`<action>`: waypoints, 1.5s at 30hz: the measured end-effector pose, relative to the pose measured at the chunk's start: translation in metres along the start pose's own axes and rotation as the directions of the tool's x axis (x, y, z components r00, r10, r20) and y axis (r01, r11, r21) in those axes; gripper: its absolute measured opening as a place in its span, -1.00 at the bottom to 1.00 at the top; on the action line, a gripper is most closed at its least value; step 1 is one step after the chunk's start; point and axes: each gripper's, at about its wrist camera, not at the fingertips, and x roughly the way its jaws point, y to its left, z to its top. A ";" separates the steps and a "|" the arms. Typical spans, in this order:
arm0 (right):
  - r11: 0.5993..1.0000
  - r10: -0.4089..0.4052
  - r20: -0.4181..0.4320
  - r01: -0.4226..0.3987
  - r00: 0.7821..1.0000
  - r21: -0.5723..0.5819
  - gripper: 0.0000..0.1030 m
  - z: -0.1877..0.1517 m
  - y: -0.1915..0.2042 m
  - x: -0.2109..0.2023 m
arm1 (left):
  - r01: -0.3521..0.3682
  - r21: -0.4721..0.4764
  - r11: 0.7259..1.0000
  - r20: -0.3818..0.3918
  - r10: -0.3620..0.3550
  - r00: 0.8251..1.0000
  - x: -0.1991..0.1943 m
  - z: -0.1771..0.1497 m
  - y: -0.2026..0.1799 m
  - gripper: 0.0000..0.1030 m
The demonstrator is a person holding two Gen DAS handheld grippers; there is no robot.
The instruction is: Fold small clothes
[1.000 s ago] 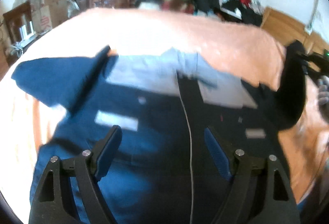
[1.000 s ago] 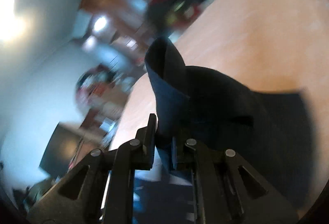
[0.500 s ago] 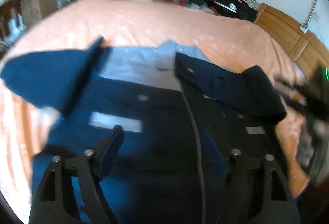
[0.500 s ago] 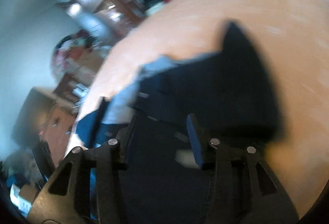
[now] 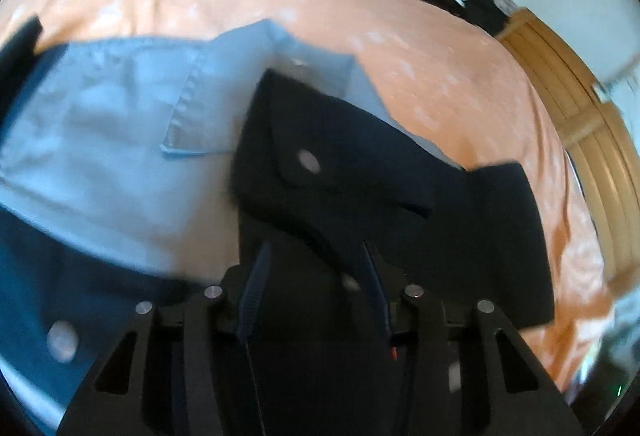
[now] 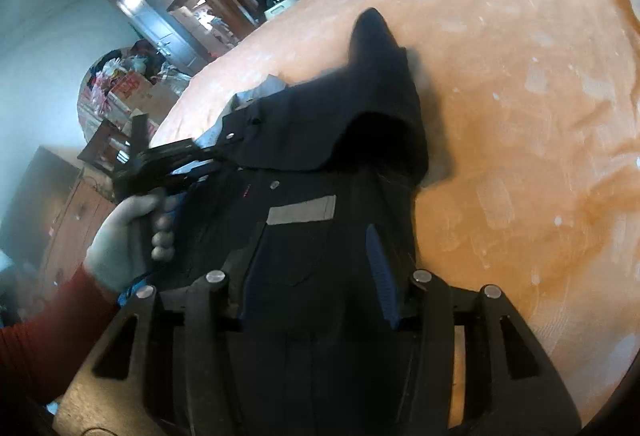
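Shirt (image 5: 120, 164), dark blue with a pale lining, lies spread on the orange bedspread (image 5: 400, 36), my left tongs (image 5: 314, 284) hovering open over its folded-in sleeve (image 5: 504, 236), my right tongs (image 6: 316, 268) open above its front, gripping nothing.

Matt navy woven cloth is seen on the shirt (image 5: 360, 172) with a paler lining, soft orange fabric on the bed (image 6: 520, 116), matt black plastic on both tools, varnished wood on the headboard (image 5: 580, 108).
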 end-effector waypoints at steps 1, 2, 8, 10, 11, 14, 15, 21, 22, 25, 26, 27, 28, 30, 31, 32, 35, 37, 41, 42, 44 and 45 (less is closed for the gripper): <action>1.000 -0.001 -0.001 0.001 1.000 -0.018 -0.06 0.002 0.002 0.000 | -0.018 -0.004 1.000 0.009 0.018 1.000 0.005 0.003 0.000 -0.13; 1.000 0.001 -0.004 -0.001 1.000 -0.027 -0.06 -0.001 0.004 0.001 | -0.025 -0.010 1.000 0.018 0.026 1.000 0.007 0.004 0.000 -0.22; 1.000 -0.015 0.003 0.015 1.000 0.001 -0.06 -0.005 -0.003 0.002 | 0.046 -0.035 0.998 0.080 -0.043 0.996 0.007 0.015 0.003 -0.85; 1.000 -0.021 0.014 0.021 1.000 -0.004 -0.06 -0.005 -0.004 -0.002 | 0.075 -0.009 0.997 0.160 -0.073 0.984 -0.020 0.016 -0.001 -0.85; 1.000 -0.024 0.022 0.025 0.999 -0.012 -0.06 -0.003 -0.004 -0.005 | 0.080 0.002 0.997 0.207 -0.078 0.975 -0.037 0.015 -0.001 -0.85; 0.999 -0.033 0.038 0.034 0.999 -0.031 -0.06 0.002 -0.003 -0.007 | 0.041 0.003 0.999 0.327 -0.039 0.944 -0.087 0.009 0.016 -0.85; 0.999 -0.035 0.040 0.037 0.999 -0.033 -0.06 0.003 -0.003 -0.006 | 0.014 -0.012 1.000 0.334 -0.009 0.942 -0.093 0.008 0.027 -0.85; 0.996 -0.053 0.054 0.057 0.997 -0.073 -0.10 0.025 0.003 0.014 | -0.050 -0.061 0.997 0.243 0.063 0.968 -0.065 -0.006 0.060 -0.86; 0.994 -0.061 0.049 0.065 0.997 -0.084 -0.17 0.030 0.004 0.021 | -0.050 -0.066 0.997 0.247 0.065 0.967 -0.066 -0.009 0.065 -0.86; 0.992 -0.098 0.021 0.099 0.995 -0.081 -0.30 0.045 -0.007 0.047 | -0.044 -0.094 0.995 0.259 0.068 0.964 -0.067 -0.013 0.072 -0.85; 0.988 -0.132 -0.022 0.129 0.991 -0.087 -0.31 0.046 -0.013 0.063 | -0.044 -0.100 0.994 0.254 0.069 0.965 -0.067 -0.016 0.075 -0.85; 0.987 -0.140 -0.067 0.134 0.988 -0.088 -0.36 0.045 -0.017 0.073 | -0.048 -0.103 0.994 0.246 0.072 0.967 -0.063 -0.016 0.076 -0.85; 0.986 -0.150 -0.123 0.139 0.981 -0.095 -0.39 0.041 -0.017 0.085 | -0.052 -0.101 0.993 0.242 0.076 0.967 -0.065 -0.018 0.079 -0.85; 0.969 -0.171 -0.152 0.139 0.973 -0.205 -0.39 0.032 0.004 0.087 | -0.054 -0.100 0.994 0.236 0.076 0.969 -0.064 -0.019 0.083 -0.84; 0.964 -0.176 -0.155 0.138 0.972 -0.229 -0.38 0.031 0.010 0.084 | -0.050 -0.103 0.993 0.234 0.073 0.969 -0.068 -0.019 0.089 -0.84; 0.961 -0.178 -0.146 0.140 0.973 -0.238 -0.38 0.032 0.015 0.078 | -0.048 -0.106 0.993 0.233 0.072 0.970 -0.067 -0.019 0.092 -0.82; 0.959 -0.177 -0.043 0.162 0.983 -0.233 -0.38 0.044 0.023 0.054 | -0.033 -0.122 0.992 0.221 0.060 0.974 -0.061 -0.020 0.099 -0.80; 0.956 -0.174 0.011 0.172 0.985 -0.239 -0.35 0.050 0.026 0.050 | -0.038 -0.116 0.992 0.219 0.063 0.974 -0.059 -0.020 0.099 -0.80; 0.957 -0.210 -0.210 0.157 0.955 -0.246 -0.10 0.024 0.021 0.111 | -0.008 -0.133 0.991 0.206 0.036 0.978 -0.064 -0.019 0.103 -0.73; 0.939 -0.245 -0.186 0.186 0.951 -0.288 -0.09 0.019 0.026 0.112 | 0.009 -0.146 0.989 0.201 0.020 0.979 -0.069 -0.018 0.106 -0.70; 0.919 -0.272 -0.129 0.218 0.954 -0.328 -0.02 0.015 0.043 0.100 | 0.029 -0.157 0.987 0.229 0.008 0.973 -0.097 -0.019 0.118 -0.70; 0.929 -0.250 -0.096 0.210 0.964 -0.304 -0.02 0.016 0.048 0.089 | 0.025 -0.152 0.988 0.264 0.017 0.964 -0.118 -0.022 0.127 -0.70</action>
